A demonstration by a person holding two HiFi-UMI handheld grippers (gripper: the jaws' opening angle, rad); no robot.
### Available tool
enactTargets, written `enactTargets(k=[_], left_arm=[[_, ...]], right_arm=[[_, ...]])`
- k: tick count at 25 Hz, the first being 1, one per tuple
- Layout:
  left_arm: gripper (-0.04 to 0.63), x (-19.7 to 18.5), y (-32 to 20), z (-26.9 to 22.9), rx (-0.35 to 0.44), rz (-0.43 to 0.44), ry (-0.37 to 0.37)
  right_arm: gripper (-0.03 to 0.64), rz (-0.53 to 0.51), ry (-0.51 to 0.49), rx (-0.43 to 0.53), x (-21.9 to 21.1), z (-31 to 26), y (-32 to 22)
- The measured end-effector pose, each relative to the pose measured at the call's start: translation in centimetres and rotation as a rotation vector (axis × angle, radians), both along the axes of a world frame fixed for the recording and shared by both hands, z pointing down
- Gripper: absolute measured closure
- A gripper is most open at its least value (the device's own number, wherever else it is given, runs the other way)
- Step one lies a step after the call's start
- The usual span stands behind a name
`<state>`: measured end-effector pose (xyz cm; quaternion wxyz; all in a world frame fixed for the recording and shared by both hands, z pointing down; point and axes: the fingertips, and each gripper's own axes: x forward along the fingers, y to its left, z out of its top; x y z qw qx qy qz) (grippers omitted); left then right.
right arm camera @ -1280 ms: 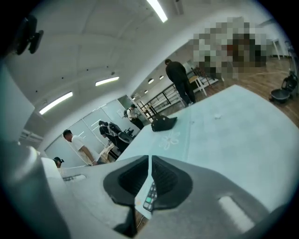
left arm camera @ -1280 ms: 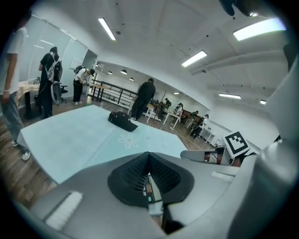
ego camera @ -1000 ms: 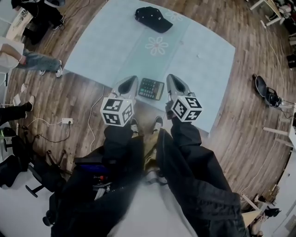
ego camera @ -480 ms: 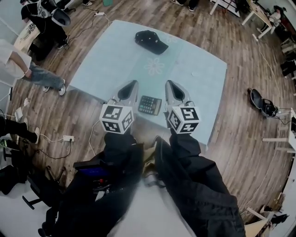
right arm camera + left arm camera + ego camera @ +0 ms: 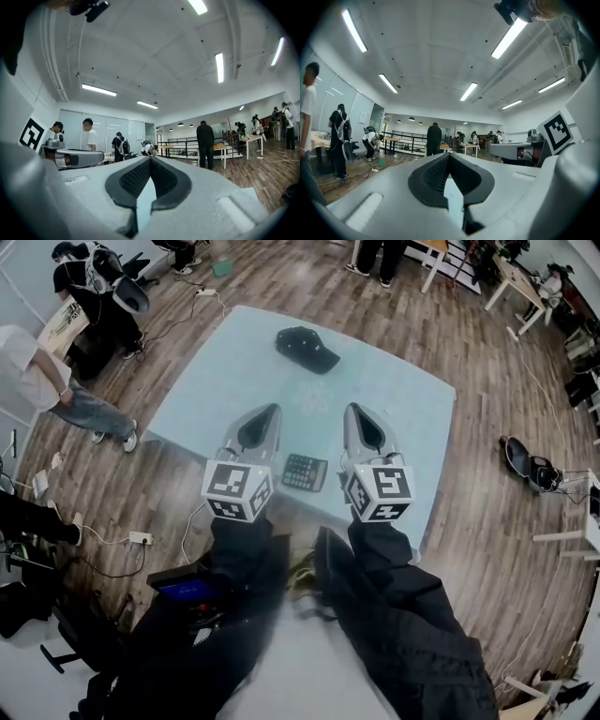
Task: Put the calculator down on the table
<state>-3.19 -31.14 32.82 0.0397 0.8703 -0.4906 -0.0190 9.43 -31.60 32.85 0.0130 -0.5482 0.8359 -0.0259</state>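
Wood-plank floor (image 5: 487,549) all around, and in the middle of it a big pale blue bench (image 5: 394,399) with a faint flower pattern on top. A few people are standing around the edges of the room, off the bench.

Closer to the camera are two dark sleeves (image 5: 394,615), each holding a set of tongs out over the near side of the bench. The left tongs (image 5: 270,412) and right tongs (image 5: 351,411) sit side by side, each with a black-and-white marker cube (image 5: 236,489) at the back. Each one's own camera shows the same thing: left tongs (image 5: 449,157) clenched tight with the dark pads meeting at the tip and nothing between them, right tongs (image 5: 150,161) clenched and empty too. Both are pointing out level across the room.

A black cap (image 5: 307,348) is lying on the far part of the bench.

The calculator (image 5: 305,472) is lying flat on the bench near its front edge, showing up between the two tongs in the head view, with neither one on it. It's small, dark and rectangular, face up with rows of keys, turned slightly askew.
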Motion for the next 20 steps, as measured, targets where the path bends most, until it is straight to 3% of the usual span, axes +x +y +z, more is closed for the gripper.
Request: enactTargets(k=[12,20], left_arm=[[0.597,-0.4,-0.3,-2.7,0.07,0.002,-0.008],[0.597,-0.5,-1.0,-2.9,0.086,-0.008,-0.011]], right_arm=[[0.623,0.009,0.014,0.101,-1.0,-3.6,-0.3],[0.623,0.006,0.015,0.116,-1.1,-3.8,-0.9]])
